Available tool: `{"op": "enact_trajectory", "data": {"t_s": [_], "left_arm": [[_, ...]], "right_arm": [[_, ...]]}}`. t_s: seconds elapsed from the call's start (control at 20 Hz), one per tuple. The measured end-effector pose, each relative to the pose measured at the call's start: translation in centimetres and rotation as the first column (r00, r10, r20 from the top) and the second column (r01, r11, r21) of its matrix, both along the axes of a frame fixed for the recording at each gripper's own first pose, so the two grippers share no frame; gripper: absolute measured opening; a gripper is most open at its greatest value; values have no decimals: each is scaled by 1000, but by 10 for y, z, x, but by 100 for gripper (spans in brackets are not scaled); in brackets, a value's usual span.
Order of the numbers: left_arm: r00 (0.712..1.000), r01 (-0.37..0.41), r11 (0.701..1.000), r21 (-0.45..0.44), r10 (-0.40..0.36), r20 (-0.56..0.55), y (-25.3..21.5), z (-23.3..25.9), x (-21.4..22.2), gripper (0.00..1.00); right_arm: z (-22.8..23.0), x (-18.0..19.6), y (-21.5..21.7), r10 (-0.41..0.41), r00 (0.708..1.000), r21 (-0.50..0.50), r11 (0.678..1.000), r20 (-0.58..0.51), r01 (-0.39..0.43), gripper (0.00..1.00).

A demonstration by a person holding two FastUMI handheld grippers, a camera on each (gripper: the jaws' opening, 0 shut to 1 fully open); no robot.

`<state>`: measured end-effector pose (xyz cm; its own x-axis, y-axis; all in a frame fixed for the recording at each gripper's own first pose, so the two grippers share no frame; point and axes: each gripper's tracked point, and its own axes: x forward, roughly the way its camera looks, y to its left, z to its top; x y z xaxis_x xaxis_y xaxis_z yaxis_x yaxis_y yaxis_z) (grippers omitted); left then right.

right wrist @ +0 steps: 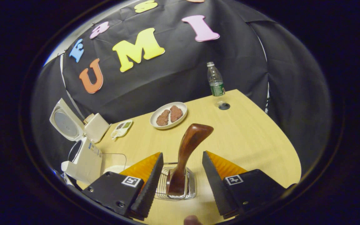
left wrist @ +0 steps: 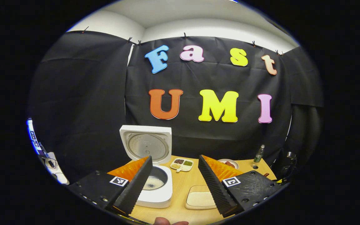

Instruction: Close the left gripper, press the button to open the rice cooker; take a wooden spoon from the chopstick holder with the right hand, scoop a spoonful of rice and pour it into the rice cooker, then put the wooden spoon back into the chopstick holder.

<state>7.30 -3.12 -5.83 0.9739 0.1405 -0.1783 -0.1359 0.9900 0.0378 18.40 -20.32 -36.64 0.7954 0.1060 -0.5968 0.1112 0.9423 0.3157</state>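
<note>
Left gripper view first: my left hand-held gripper [left wrist: 175,178] has its fingers spread wide apart with nothing between them, hovering over the near edge of the worktop [left wrist: 180,193]. The rice cooker [left wrist: 153,184] sits just ahead and a bit left, its body partly behind the left finger. Its lid [left wrist: 146,145] stands straight up, so it's already open, and I can see some rice down in the inner pot [left wrist: 153,182]. A shallow tray of rice [left wrist: 200,198] lies on the worktop between my fingers, closer to the right one. Farther back there's a small divided dish [left wrist: 182,164], a plate [left wrist: 230,163] and a bottle [left wrist: 259,153].

Right gripper view: my right hand-held gripper [right wrist: 182,175] is also open wide. The wooden spoon [right wrist: 187,150] stands in the wire chopstick holder [right wrist: 176,184] right in the gap between the fingers, handle end up and leaning a little right; neither finger touches it. The open rice cooker is well off to the left here, the plate with two brown pieces and the bottle sit farther back on the worktop.
</note>
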Motion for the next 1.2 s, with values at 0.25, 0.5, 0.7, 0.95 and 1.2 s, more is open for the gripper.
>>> {"op": "enact_trajectory", "data": {"t_s": [0.25,0.5,0.7,0.95,1.2], "left_arm": [[999,-48,999,-7,48,-9,9,-3,-5,94],[998,-66,998,-25,66,-4,17,-2,-9,94],[998,-66,997,-25,67,13,30,5,-12,94],[999,-38,998,-48,40,33,54,9,-11,94],[998,32,999,-44,-30,53,79,10,-9,94]], "right_arm": [[-10,20,7,26,1000,20,999,-7,-26,55],[-3,13,9,25,1000,33,999,-10,-25,36],[7,2,19,20,1000,38,999,-24,-19,25],[43,-9,28,-17,1000,-49,999,22,18,19],[116,-16,48,-48,992,-158,985,114,66,17]]}}
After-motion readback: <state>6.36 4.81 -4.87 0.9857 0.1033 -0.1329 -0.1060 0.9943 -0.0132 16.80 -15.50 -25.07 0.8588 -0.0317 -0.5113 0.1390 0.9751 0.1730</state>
